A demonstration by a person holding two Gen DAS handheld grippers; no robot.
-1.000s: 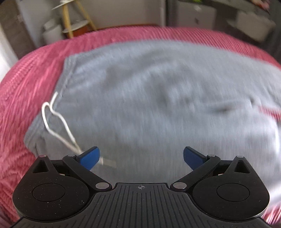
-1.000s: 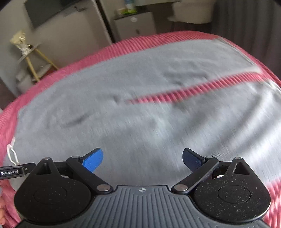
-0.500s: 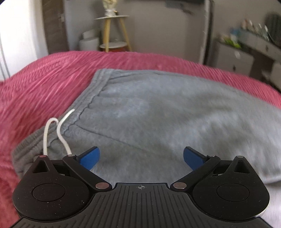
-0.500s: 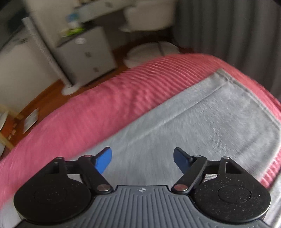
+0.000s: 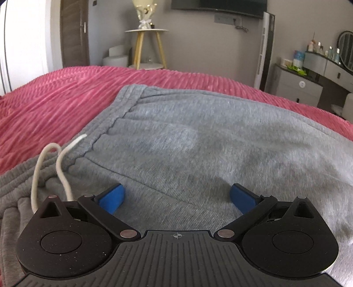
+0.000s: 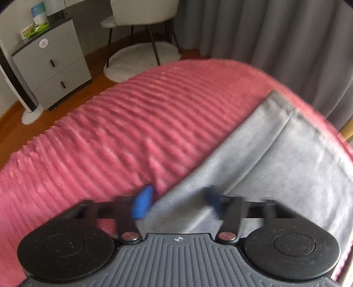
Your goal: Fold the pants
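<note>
Grey sweatpants (image 5: 198,136) lie flat on a pink ribbed bedspread (image 5: 50,99). In the left wrist view the waistband with its white drawstring (image 5: 59,163) is at the left. My left gripper (image 5: 176,196) is open and low over the fabric just right of the drawstring. In the right wrist view a pant leg with its hem (image 6: 284,123) runs to the upper right. My right gripper (image 6: 178,201) is blurred, its blue fingers partly closed around the leg's side edge, with a gap still between them.
Beyond the bed stand a small wooden side table (image 5: 147,46), a tower fan (image 5: 264,50), a grey drawer unit (image 6: 53,64), a white chair (image 6: 143,19) and grey curtains (image 6: 275,33). The bedspread (image 6: 99,143) spreads left of the leg.
The left gripper dropped closer to the waistband. The right gripper swung to the leg's hem end, and its fingers have narrowed around the fabric edge.
</note>
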